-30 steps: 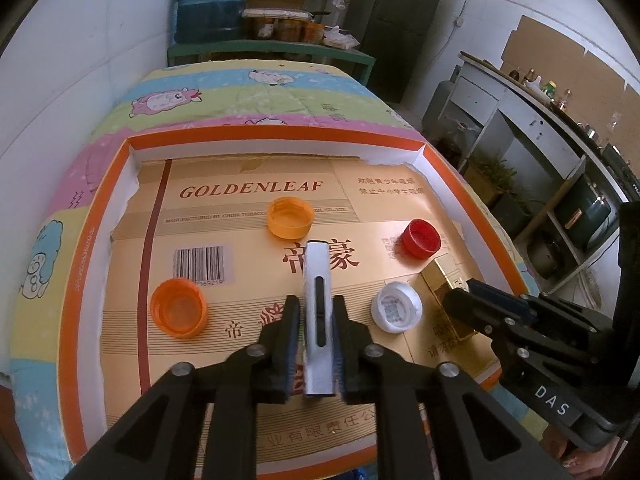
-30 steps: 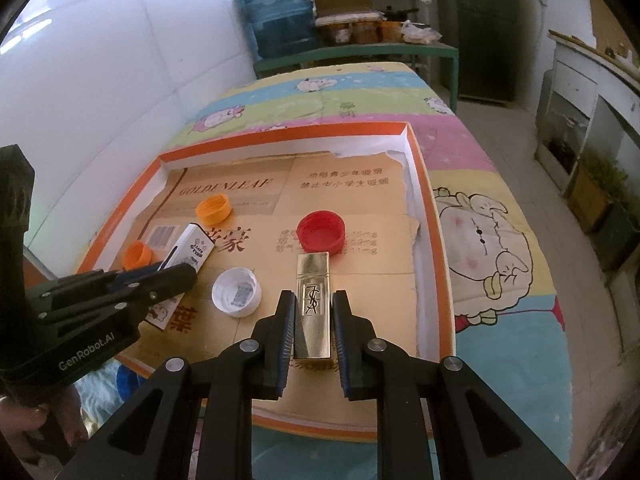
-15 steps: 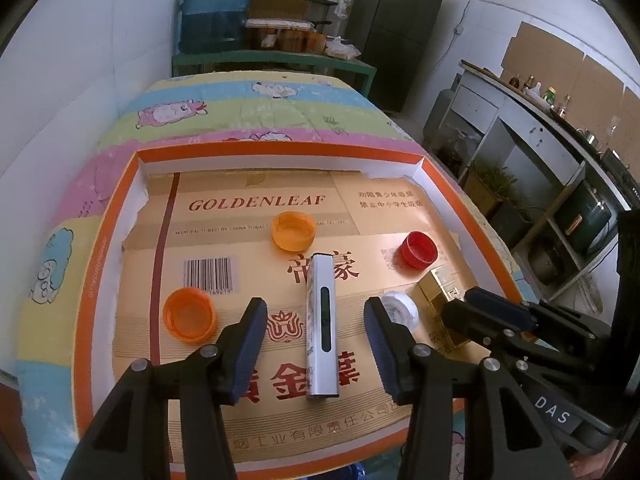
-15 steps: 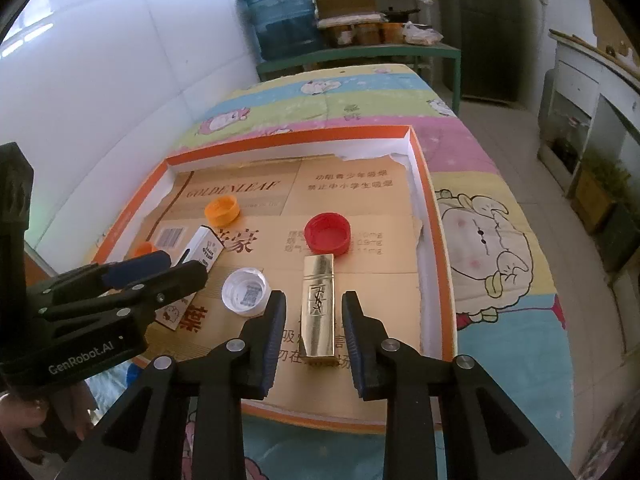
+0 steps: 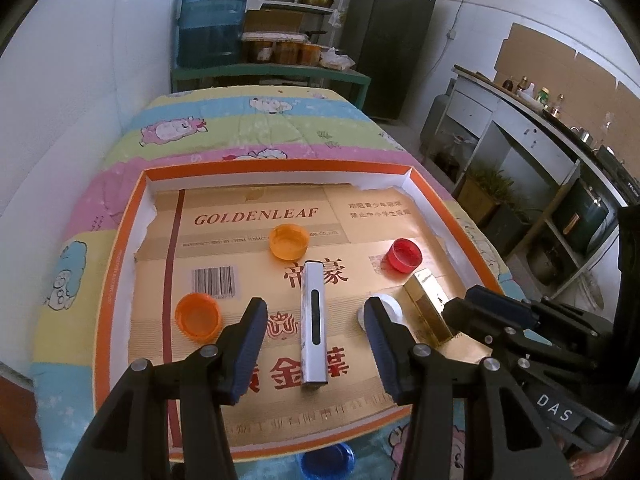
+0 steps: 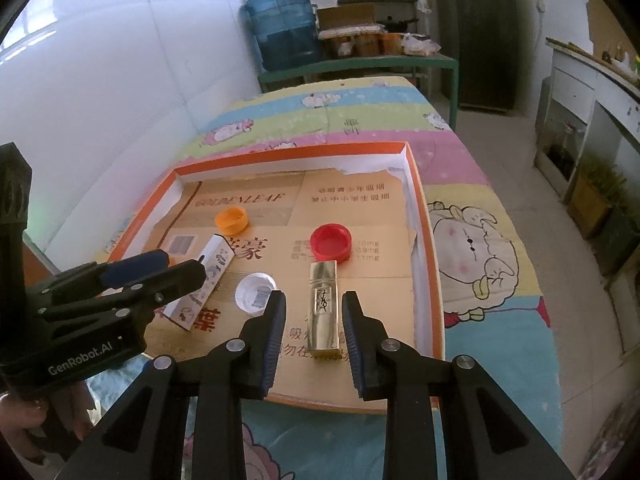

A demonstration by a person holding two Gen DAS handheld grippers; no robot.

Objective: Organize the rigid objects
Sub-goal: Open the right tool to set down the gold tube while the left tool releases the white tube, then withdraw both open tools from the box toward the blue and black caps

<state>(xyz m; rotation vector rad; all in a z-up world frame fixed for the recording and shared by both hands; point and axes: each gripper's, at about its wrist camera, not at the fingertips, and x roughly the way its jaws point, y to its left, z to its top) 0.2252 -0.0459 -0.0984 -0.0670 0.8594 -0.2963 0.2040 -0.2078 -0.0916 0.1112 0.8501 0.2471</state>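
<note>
Tools both spread wide, left tool (image 5: 316,344) astride the white box (image 5: 314,320) and right tool (image 6: 314,334) astride the gold box (image 6: 324,308), each box lying free and lengthwise in the tray (image 5: 120,264), apparently set straight.

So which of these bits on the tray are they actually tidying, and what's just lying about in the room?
Being tidied:
- white box, in front of the open left gripper
- gold box, in front of the open right gripper
- two orange caps, red cap, white cap
- orange-rimmed tray

Just lying about:
- water jug
- fridge
- blue cap off the tray
</note>
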